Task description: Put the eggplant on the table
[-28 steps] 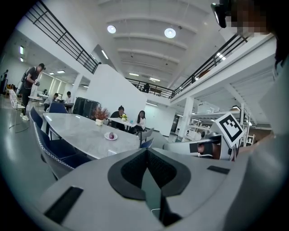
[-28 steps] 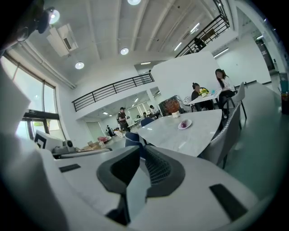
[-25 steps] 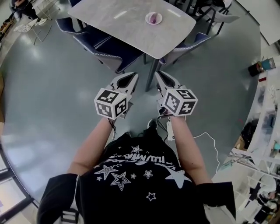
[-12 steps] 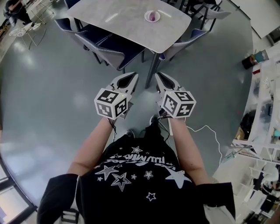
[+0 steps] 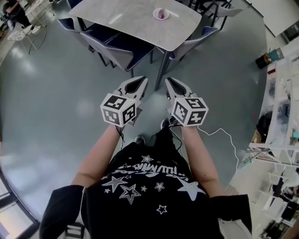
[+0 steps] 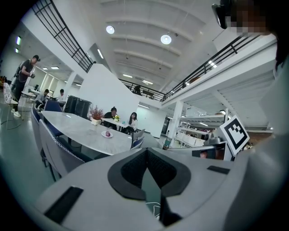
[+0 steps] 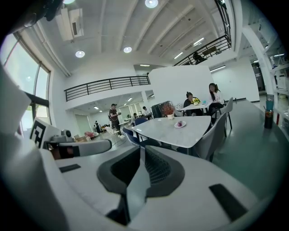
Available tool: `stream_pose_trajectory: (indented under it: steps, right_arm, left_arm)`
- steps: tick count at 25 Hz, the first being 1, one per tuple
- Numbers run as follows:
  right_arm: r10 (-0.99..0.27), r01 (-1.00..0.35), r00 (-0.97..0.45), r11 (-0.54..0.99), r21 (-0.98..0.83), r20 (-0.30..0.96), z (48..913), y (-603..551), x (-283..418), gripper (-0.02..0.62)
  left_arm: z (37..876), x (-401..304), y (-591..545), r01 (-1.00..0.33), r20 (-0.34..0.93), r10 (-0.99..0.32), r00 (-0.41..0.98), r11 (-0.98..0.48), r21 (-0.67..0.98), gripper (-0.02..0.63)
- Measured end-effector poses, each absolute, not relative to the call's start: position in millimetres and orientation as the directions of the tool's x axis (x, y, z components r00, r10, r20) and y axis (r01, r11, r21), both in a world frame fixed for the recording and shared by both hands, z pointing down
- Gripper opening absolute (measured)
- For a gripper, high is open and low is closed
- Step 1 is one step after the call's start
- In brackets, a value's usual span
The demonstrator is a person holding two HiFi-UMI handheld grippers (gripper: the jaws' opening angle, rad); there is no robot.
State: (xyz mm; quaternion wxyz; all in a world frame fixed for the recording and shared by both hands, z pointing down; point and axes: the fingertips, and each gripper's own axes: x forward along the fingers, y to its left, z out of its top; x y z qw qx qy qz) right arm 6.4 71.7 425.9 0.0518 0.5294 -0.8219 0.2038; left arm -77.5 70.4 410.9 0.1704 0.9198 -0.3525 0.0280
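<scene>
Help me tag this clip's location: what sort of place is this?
Probably a large open-plan office or lab hall: a railed mezzanine overhead, a grey table with blue chairs, and people seated beyond it.

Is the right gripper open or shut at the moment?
Shut. In its own view the right gripper has its jaws meeting at the tips, with nothing held between them.

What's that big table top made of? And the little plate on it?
Table top: looks like stone or stone-look laminate, grey and mottled, with a soft sheen showing light streaks.
Plate: white and smooth, maybe glazed ceramic or plastic; too small to tell which.
</scene>
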Motion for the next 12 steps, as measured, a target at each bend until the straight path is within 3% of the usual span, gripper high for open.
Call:
stream_pose_trajectory:
  steps: [12]
  right_arm:
    - [-0.863, -0.905, -0.405, 0.333, -0.264, 0.301, 423, 85, 12, 0.041]
  left_arm:
    - [407, -72, 81, -0.635, 0.167, -0.616, 0.770, -0.717, 0.287, 0.008]
